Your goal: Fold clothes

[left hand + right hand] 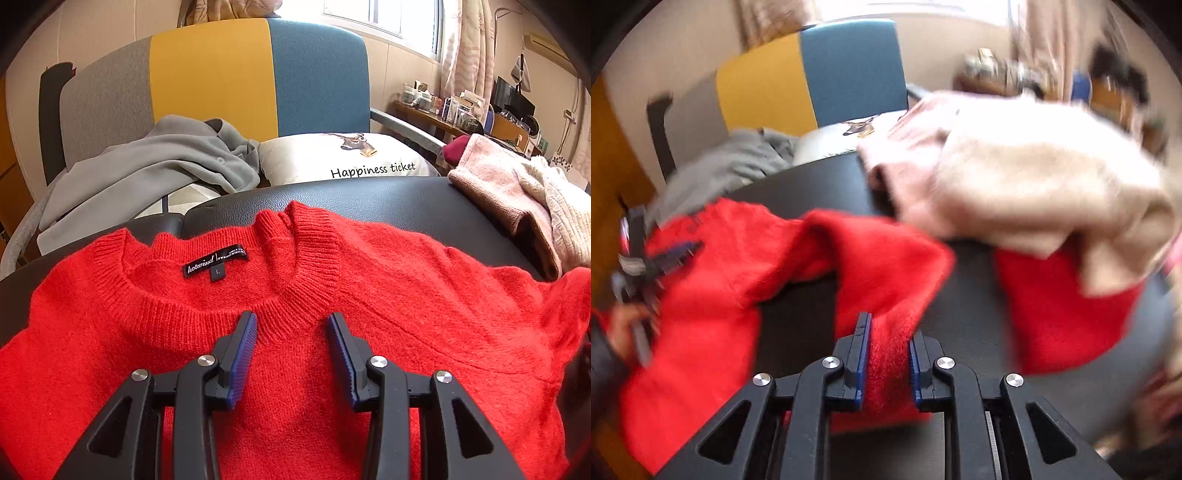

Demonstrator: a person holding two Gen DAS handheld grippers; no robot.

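Observation:
A red knit sweater (pixel 295 332) lies spread on a black padded surface (pixel 369 199), collar and label facing me. My left gripper (pixel 291 325) is open just above the sweater, below the collar, holding nothing. In the right wrist view, which is blurred by motion, my right gripper (pixel 886 332) is shut on a red sleeve (pixel 886 280) of the sweater and lifts it off the black surface (pixel 812 184). The left gripper (pixel 665 258) shows at the far left of that view.
Pink and cream knitwear (pixel 524 199) is piled at the right of the surface, also in the right wrist view (pixel 1015 173). A grey garment (pixel 147 173) and a white pillow (pixel 340 158) lie on a grey, yellow and blue chair (pixel 214 74) behind.

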